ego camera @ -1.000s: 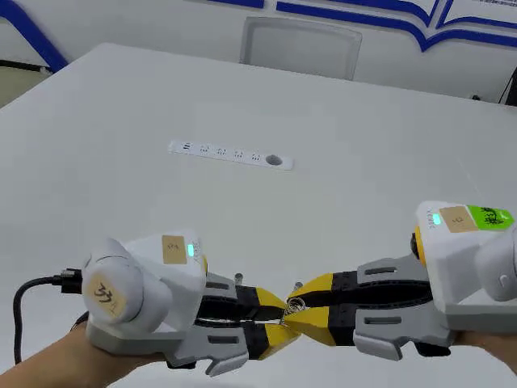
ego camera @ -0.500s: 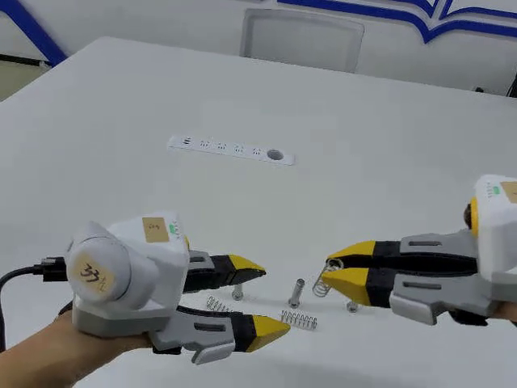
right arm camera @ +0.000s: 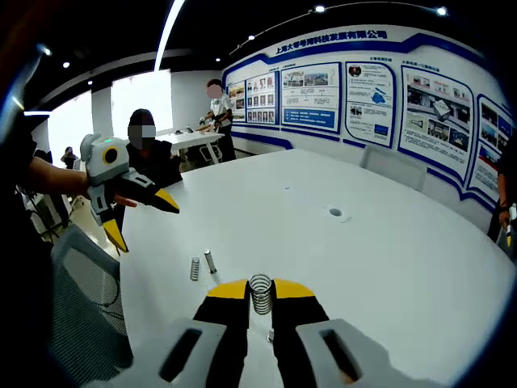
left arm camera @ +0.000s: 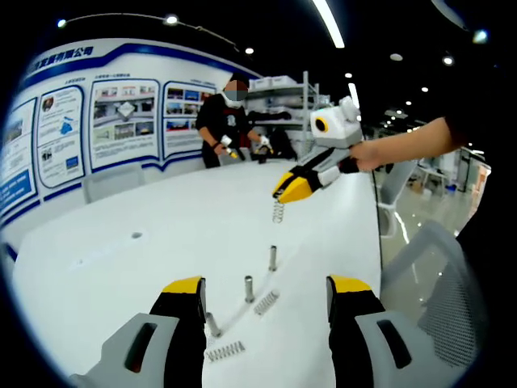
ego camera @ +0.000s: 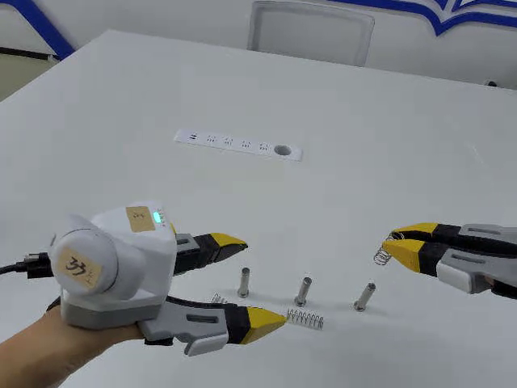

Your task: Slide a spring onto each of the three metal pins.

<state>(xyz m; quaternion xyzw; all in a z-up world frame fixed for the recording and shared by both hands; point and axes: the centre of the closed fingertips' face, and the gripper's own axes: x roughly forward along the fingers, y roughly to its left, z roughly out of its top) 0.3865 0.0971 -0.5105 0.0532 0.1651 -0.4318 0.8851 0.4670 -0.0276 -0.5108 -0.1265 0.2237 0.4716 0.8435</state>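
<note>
Three short metal pins stand in a row on the white table: the left pin [ego camera: 244, 282], the middle pin [ego camera: 303, 291] and the right pin [ego camera: 364, 296]. My right gripper [ego camera: 401, 244] hovers right of and above the row, shut on a spring [ego camera: 381, 255] that hangs from its tips; its own view shows that spring [right arm camera: 260, 293] between the jaws. My left gripper [ego camera: 254, 280] is open at the left end of the row, holding nothing. One loose spring [ego camera: 304, 319] lies in front of the middle pin, another [ego camera: 216, 299] beside the left gripper's lower jaw.
A white power strip [ego camera: 237, 145] lies further back on the table [ego camera: 388, 162]. A grey chair [ego camera: 311, 32] stands at the far edge. Other people [left arm camera: 228, 121] are at another table in the background.
The grippers, tip to tip over the pins a second ago, have drawn apart. The right one moved right with the spring; the left one drew back left with its jaws wider open.
</note>
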